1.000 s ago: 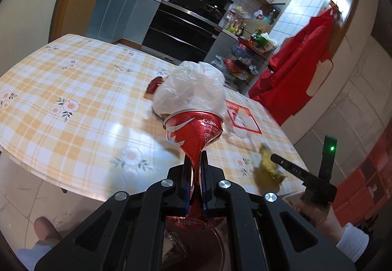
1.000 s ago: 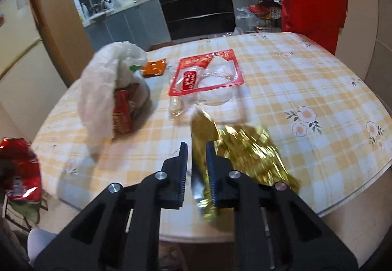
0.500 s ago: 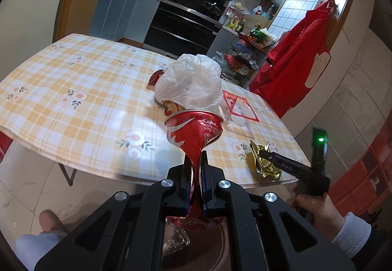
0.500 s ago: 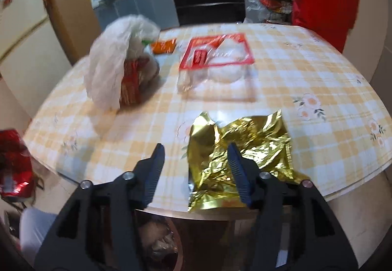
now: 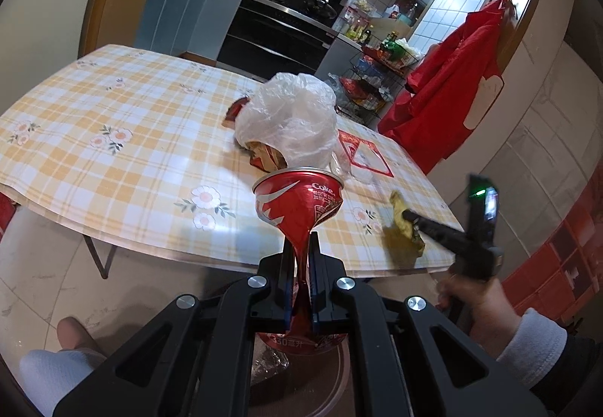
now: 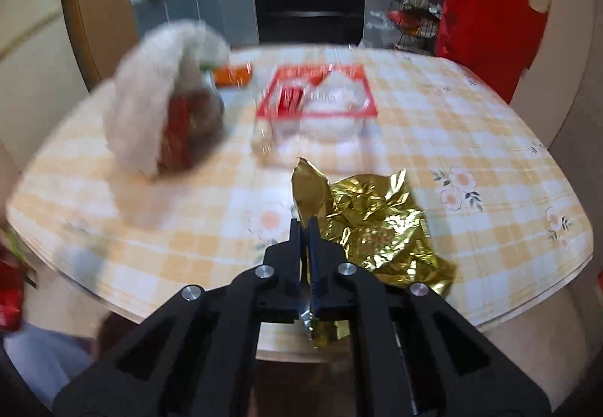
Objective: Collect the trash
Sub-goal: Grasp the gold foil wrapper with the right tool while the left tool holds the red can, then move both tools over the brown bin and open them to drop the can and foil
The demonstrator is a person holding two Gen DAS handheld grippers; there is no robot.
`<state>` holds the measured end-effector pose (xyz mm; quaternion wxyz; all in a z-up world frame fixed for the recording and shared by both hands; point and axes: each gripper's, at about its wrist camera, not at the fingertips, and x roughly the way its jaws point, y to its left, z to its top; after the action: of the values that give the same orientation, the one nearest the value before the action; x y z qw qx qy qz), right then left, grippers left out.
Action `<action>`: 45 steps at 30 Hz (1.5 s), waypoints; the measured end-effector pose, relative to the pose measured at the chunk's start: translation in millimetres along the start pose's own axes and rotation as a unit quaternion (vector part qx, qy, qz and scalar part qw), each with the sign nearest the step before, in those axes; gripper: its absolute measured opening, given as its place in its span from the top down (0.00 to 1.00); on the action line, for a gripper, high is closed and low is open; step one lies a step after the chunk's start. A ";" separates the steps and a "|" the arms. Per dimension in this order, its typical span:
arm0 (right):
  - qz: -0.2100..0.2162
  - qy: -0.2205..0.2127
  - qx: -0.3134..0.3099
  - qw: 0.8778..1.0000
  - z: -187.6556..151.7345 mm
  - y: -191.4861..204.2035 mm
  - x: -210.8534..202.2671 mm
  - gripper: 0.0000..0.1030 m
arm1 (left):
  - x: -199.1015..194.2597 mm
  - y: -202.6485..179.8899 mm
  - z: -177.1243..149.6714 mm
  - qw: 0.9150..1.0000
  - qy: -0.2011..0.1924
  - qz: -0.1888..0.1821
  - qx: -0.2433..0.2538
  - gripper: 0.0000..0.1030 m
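A crushed red cola can (image 5: 297,198) is pinched at its flattened middle by my left gripper (image 5: 300,247), held in the air in front of the table's near edge. On the table's near right corner lies a crumpled gold foil wrapper (image 6: 369,221). My right gripper (image 6: 304,228) is shut on the wrapper's left edge, which stands up between the jaws. From the left wrist view, the right gripper (image 5: 407,216) reaches onto the gold wrapper (image 5: 399,228), with a person's hand (image 5: 475,304) holding it.
On the checked tablecloth (image 5: 113,153) stand a white plastic bag (image 5: 290,119) of rubbish, a red-bordered clear packet (image 6: 320,96) and a small orange packet (image 6: 231,74). A round bin (image 5: 339,379) with wrappers sits below the left gripper. Red clothes (image 5: 452,78) hang at the right.
The right gripper opened wide over the gold wrapper, then shut on its left edge. The left gripper drew back a little from the table, still gripping the can.
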<state>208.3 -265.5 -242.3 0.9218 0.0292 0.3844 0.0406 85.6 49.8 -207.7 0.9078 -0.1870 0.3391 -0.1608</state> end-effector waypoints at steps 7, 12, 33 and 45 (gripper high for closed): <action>0.088 -0.050 0.071 0.992 4.2 -20.1 -52.9 0.94 | 2.0 -6.2 -5.9 1.000 0.011 -0.004 0.006 0.93; 0.135 -0.082 0.096 0.983 7.0 -22.9 -89.3 0.94 | -0.7 -11.4 -9.4 1.000 0.019 -0.004 0.010 0.93; 0.192 -0.099 0.064 0.974 -6.8 -9.2 -135.8 0.94 | -6.6 -36.0 -16.5 0.999 0.024 0.000 0.025 0.52; 0.229 -0.076 0.028 0.970 -9.7 19.7 -145.7 0.94 | -48.7 -17.2 4.8 0.997 -0.026 0.073 0.027 0.06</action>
<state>98.2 -259.9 -144.5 0.9134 0.1451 0.2973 0.2372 51.0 56.2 -169.6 0.9302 -0.1413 0.3241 -0.0987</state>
